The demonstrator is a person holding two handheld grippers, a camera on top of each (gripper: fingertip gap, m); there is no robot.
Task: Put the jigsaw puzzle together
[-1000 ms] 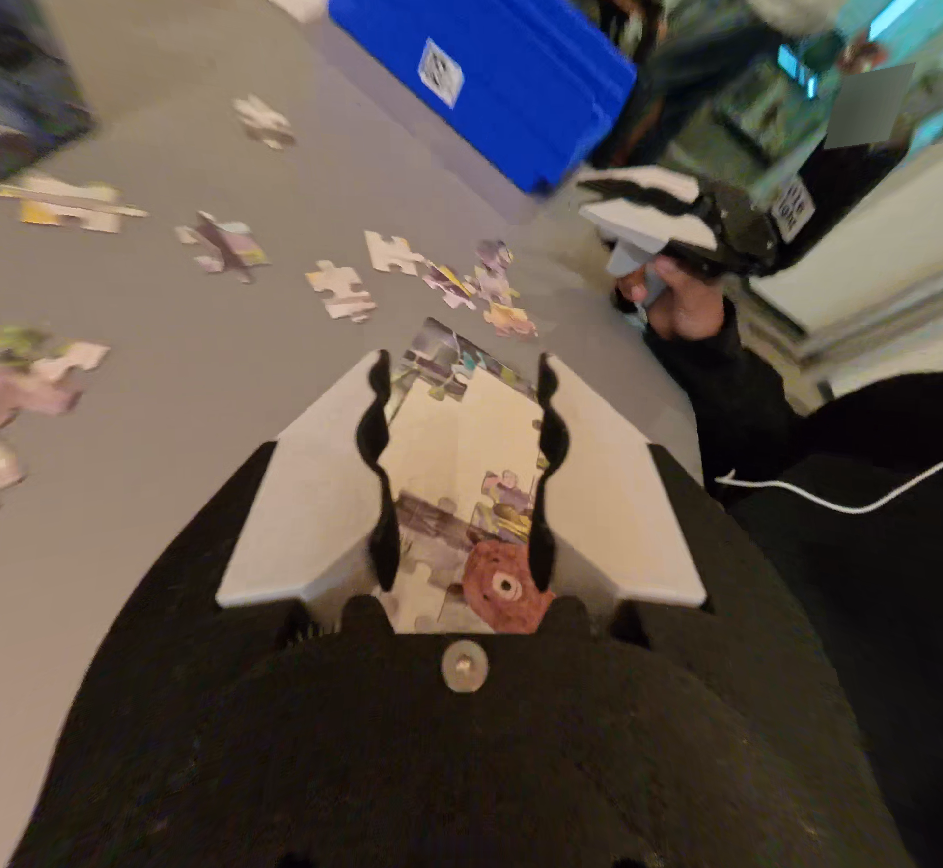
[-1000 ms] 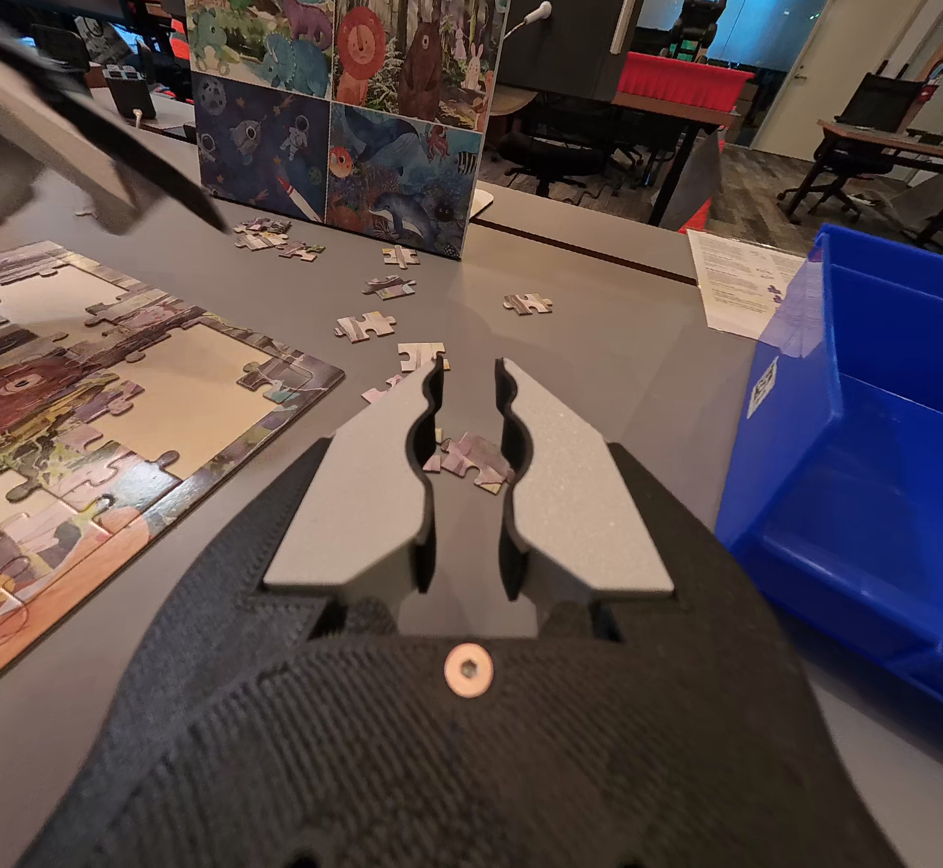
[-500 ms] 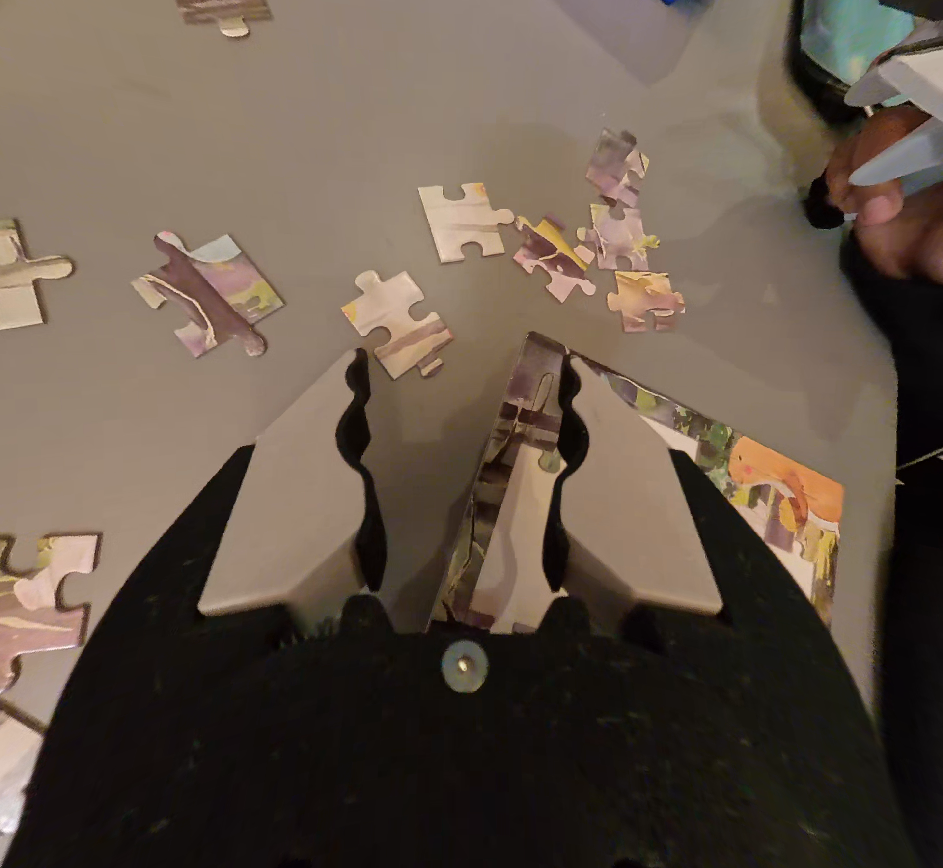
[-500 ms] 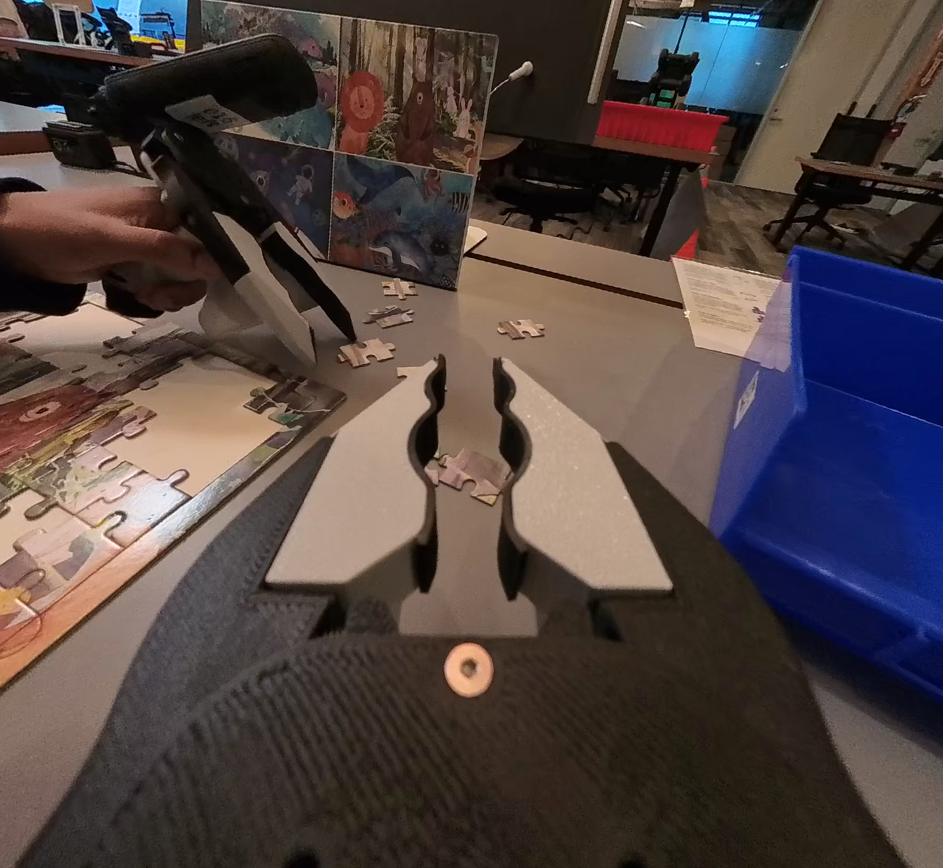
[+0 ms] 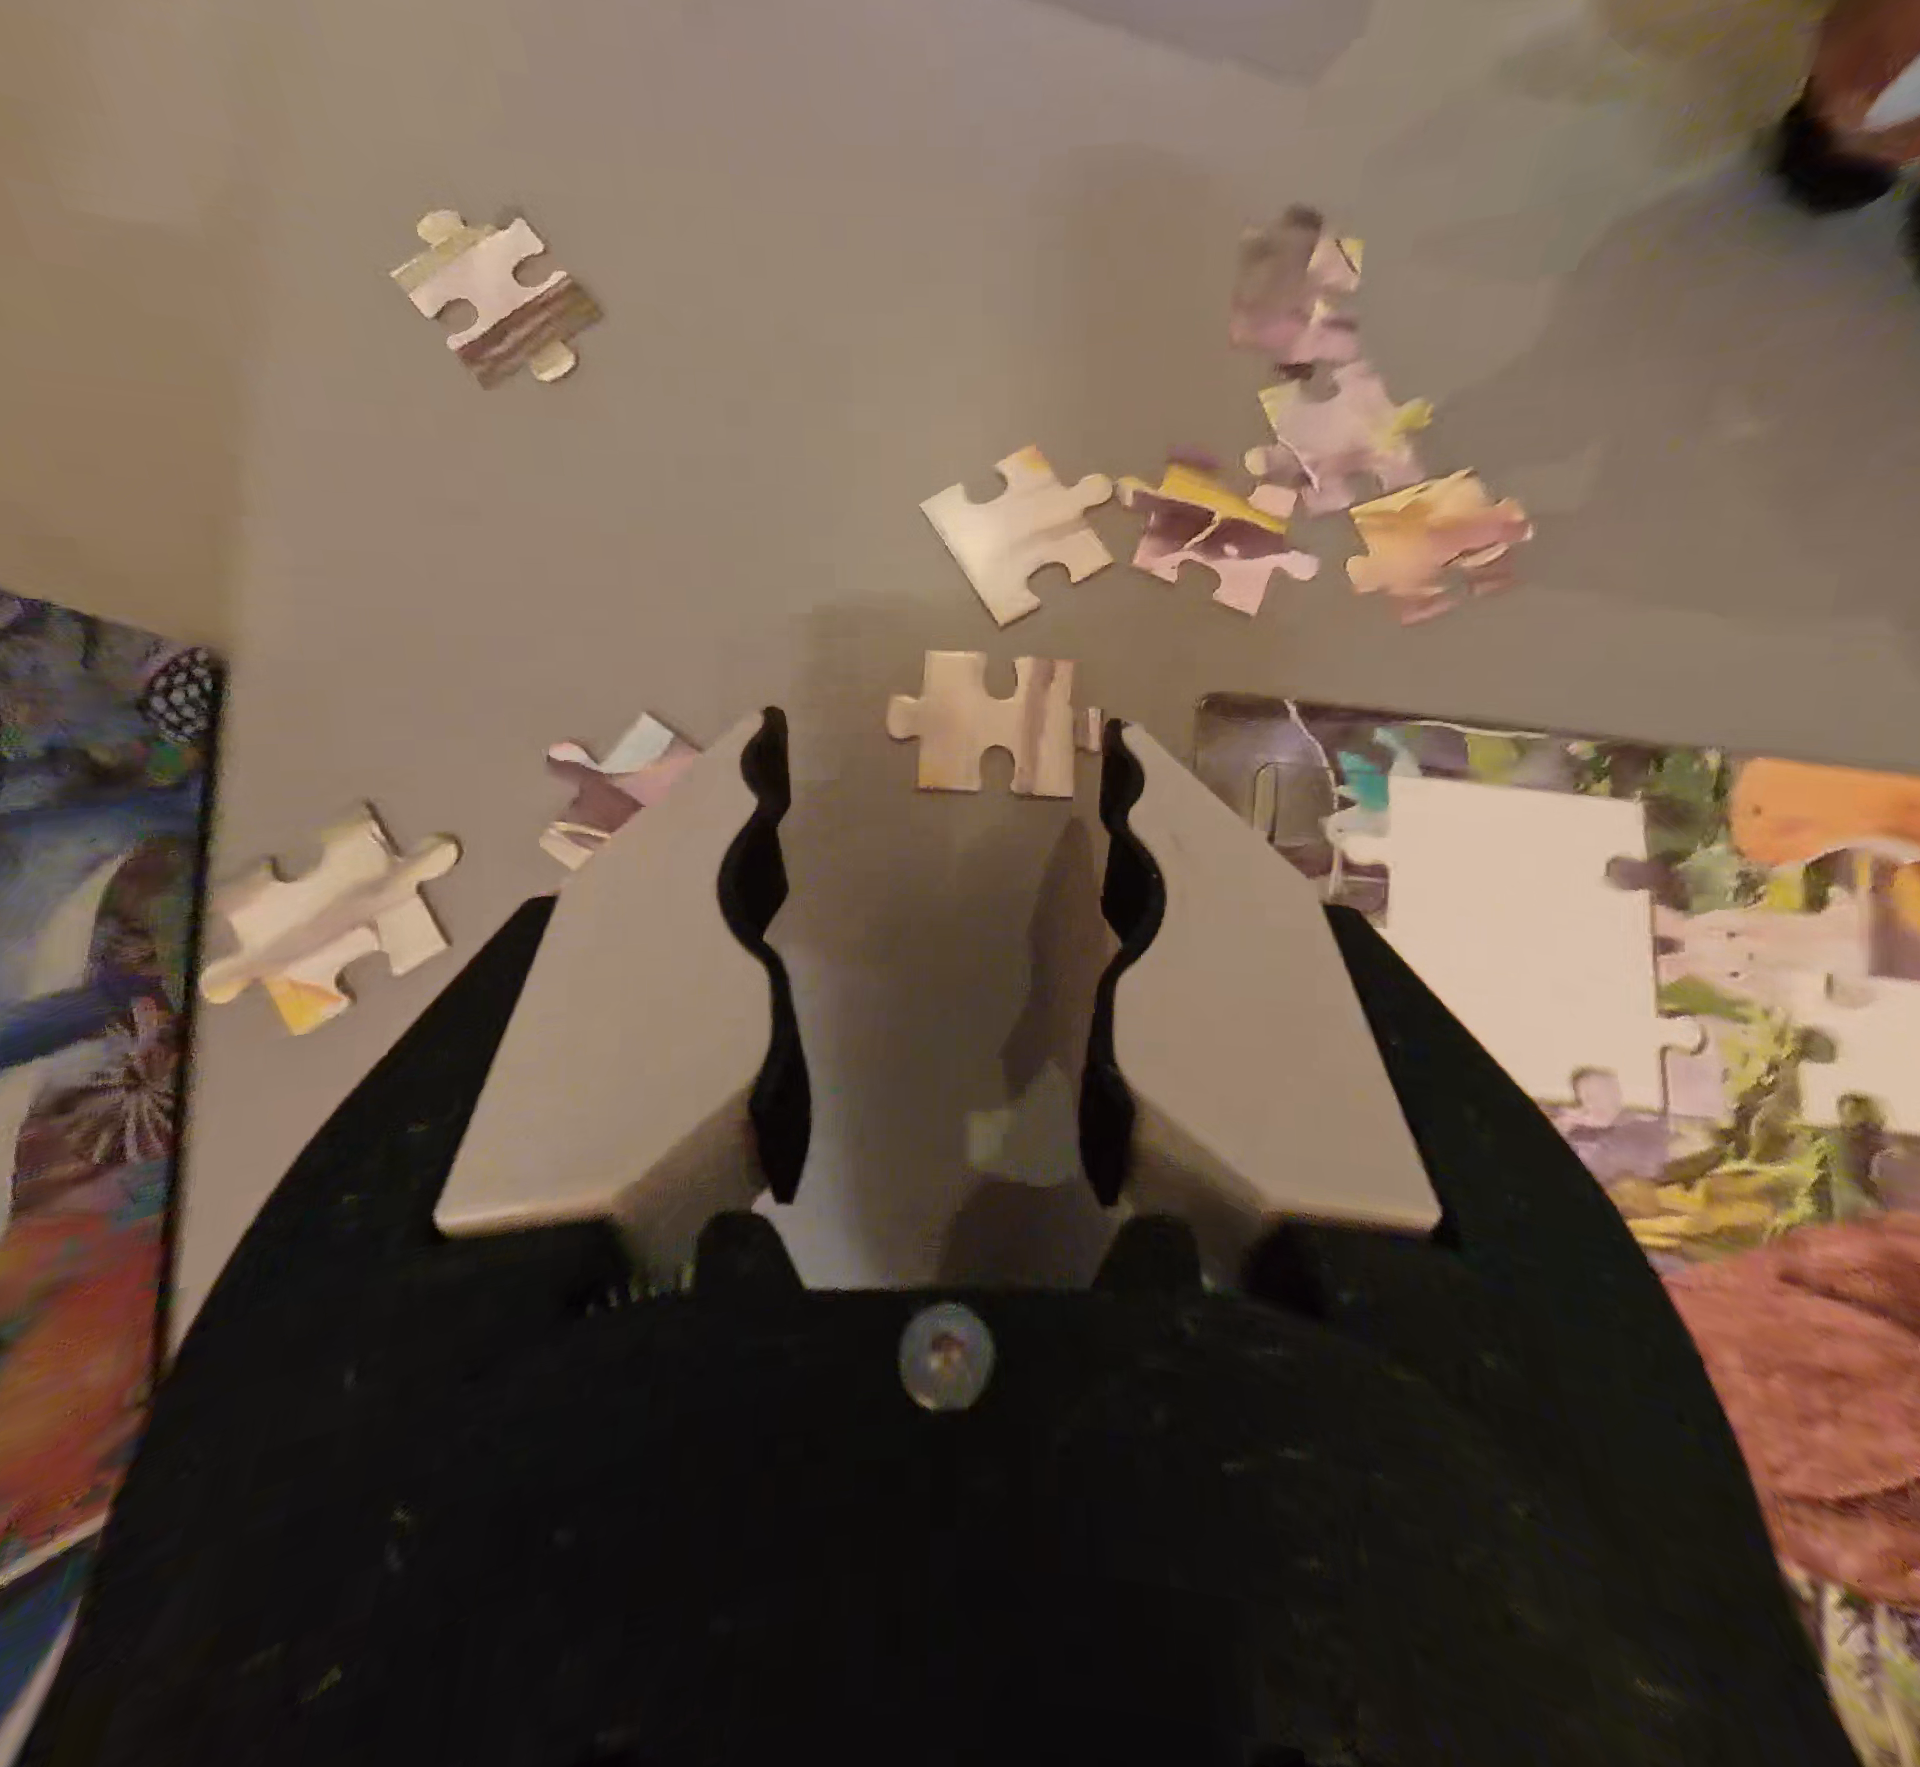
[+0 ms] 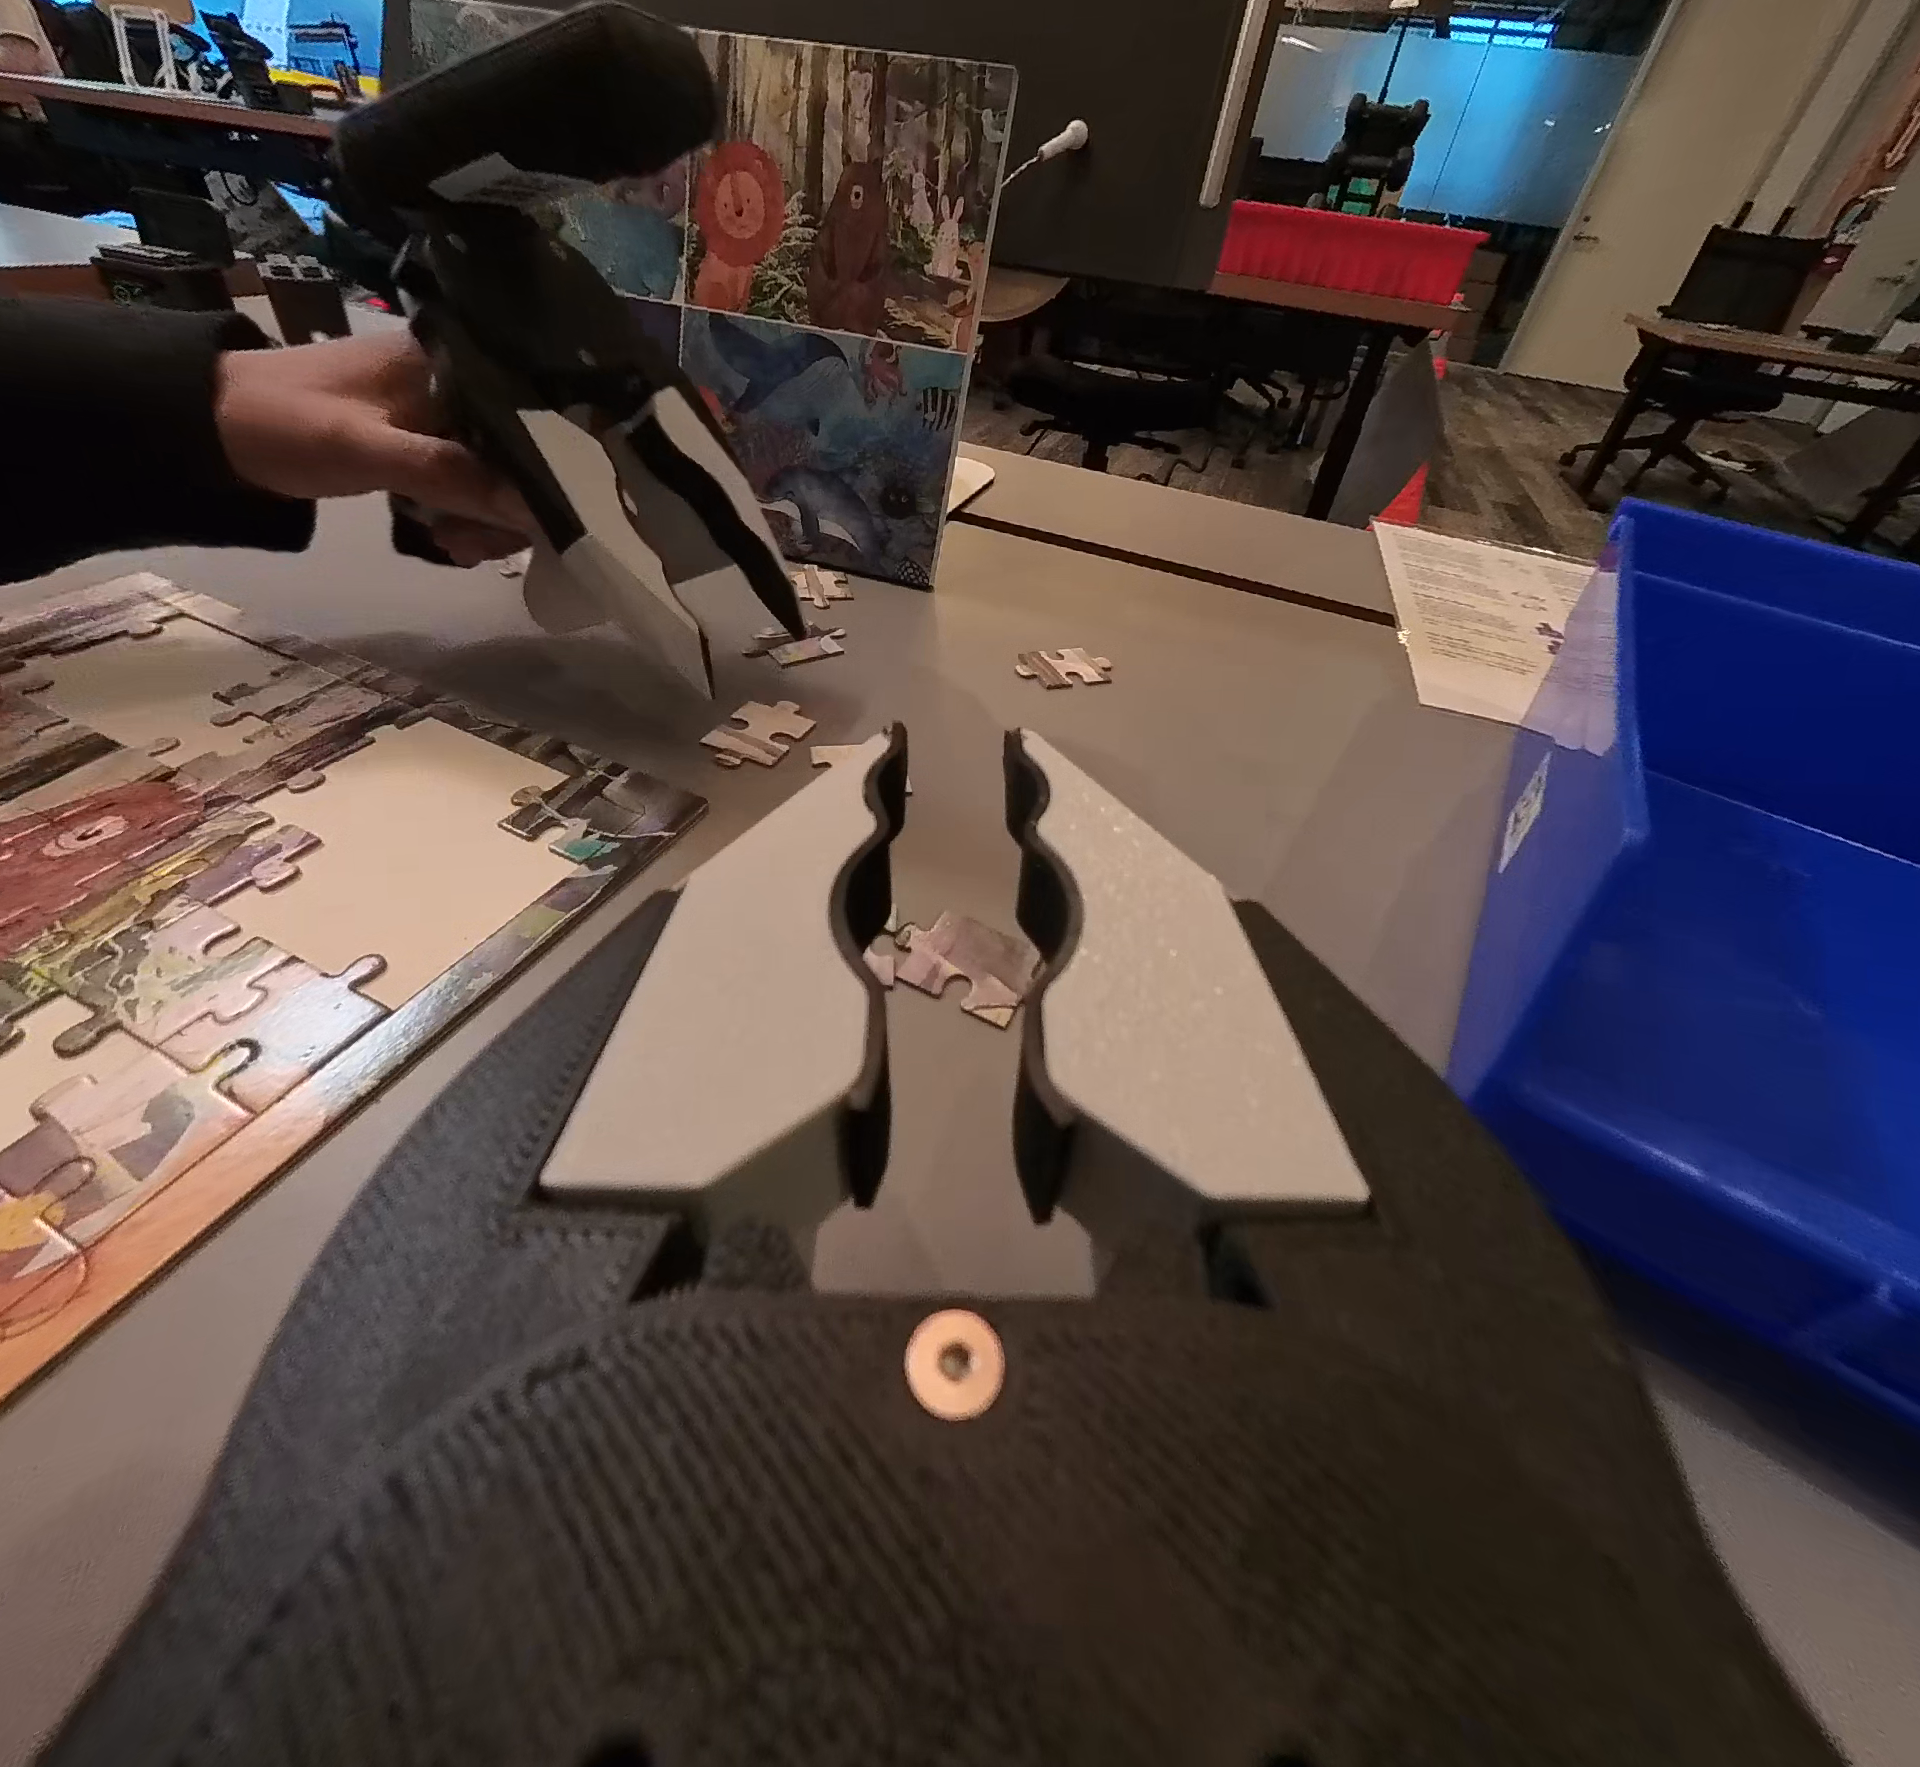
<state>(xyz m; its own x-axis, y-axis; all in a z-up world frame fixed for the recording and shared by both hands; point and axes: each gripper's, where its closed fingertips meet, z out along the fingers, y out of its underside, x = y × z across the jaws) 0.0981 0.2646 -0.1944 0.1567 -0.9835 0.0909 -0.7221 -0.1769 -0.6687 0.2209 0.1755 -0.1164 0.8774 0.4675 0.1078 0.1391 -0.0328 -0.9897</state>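
Note:
The partly built puzzle (image 5: 1558,938) lies at the right of the left wrist view and at the left of the right wrist view (image 6: 312,886), with blank gaps in it. My left gripper (image 5: 943,725) is open and empty, pointing down at the grey table. A pale loose piece (image 5: 987,725) lies just ahead of its tips. In the right wrist view the left gripper (image 6: 753,652) hovers over that pale piece (image 6: 758,730). My right gripper (image 6: 953,743) is narrowly open and empty, low over a purple piece (image 6: 966,964).
Several loose pieces (image 5: 1216,528) lie scattered on the table, one apart at the far left (image 5: 497,299). A picture board (image 6: 831,304) stands upright at the back. A blue bin (image 6: 1714,990) and a paper sheet (image 6: 1475,616) are at the right. The tips of one gripper are about 20 centimetres away from the tips of the other.
My left gripper has swung off the puzzle board to the loose pieces beside its corner and come down close to the table. The right gripper has barely moved.

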